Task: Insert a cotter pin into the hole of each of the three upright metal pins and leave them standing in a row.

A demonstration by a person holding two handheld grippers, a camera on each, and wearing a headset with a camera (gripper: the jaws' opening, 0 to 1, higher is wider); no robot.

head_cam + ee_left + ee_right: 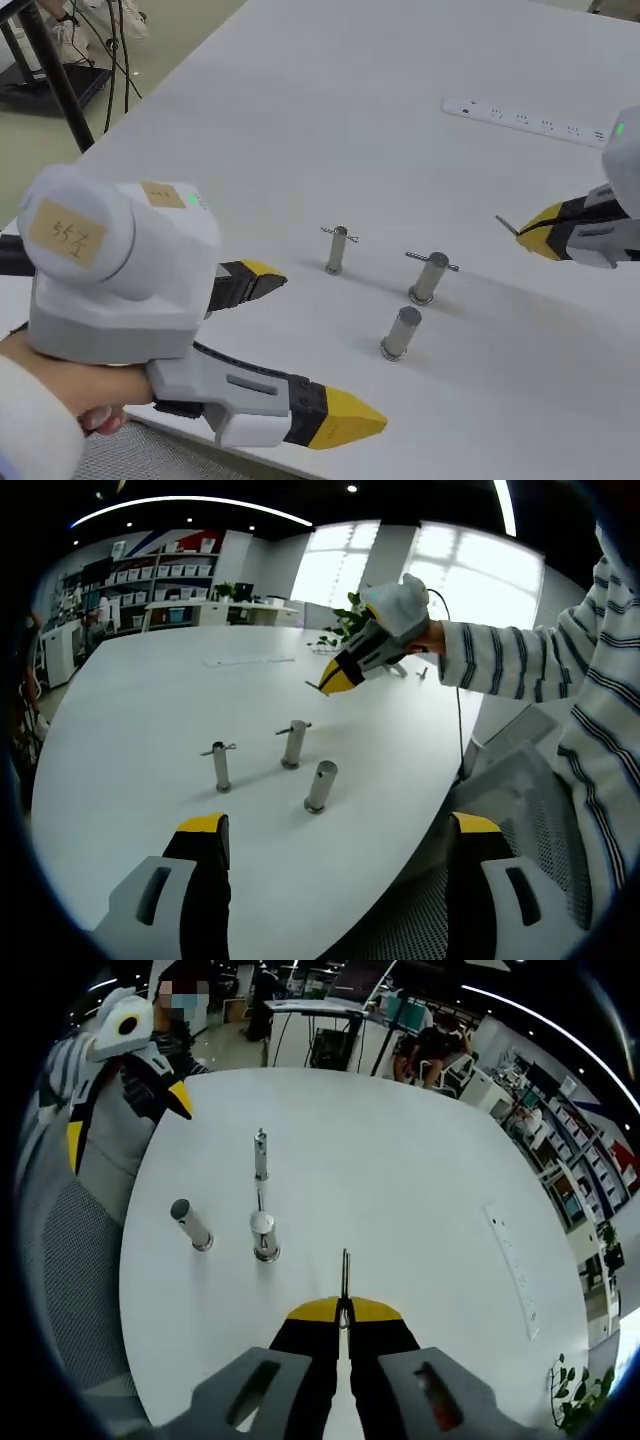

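Mia: White table (300,120), big and mostly bare, wasn't it? What else was around?

Ben: A long power strip (525,120) lay flat at the upper right of the head view. The left gripper view showed shelves (170,585) at the upper left and bright windows (440,565) along the top. It looked like a big office room.

Mia: Where were the three pins?

Ben: Standing up near the middle of the head view, close together but not touching. The left metal pin (337,250) had the first cotter pin (340,233) through its top. The right metal pin (430,277) had the second cotter pin (431,262) through its top. The bare metal pin (402,332), lowest of the three, had nothing in it.

Mia: So why was the right gripper (524,235) up at the right edge?

Ben: Its jaws were squeezed tight on the third cotter pin (506,224), with the thin end poking out toward the pins. I think it was held that way so the end could slide into the last hole.

Mia: And the left gripper (325,350)?

Ben: It was at the lower left, jaws spread wide, holding nothing. It pointed toward the bare metal pin, so I think it was ready to steady it. The three made more of a triangle than a neat row.
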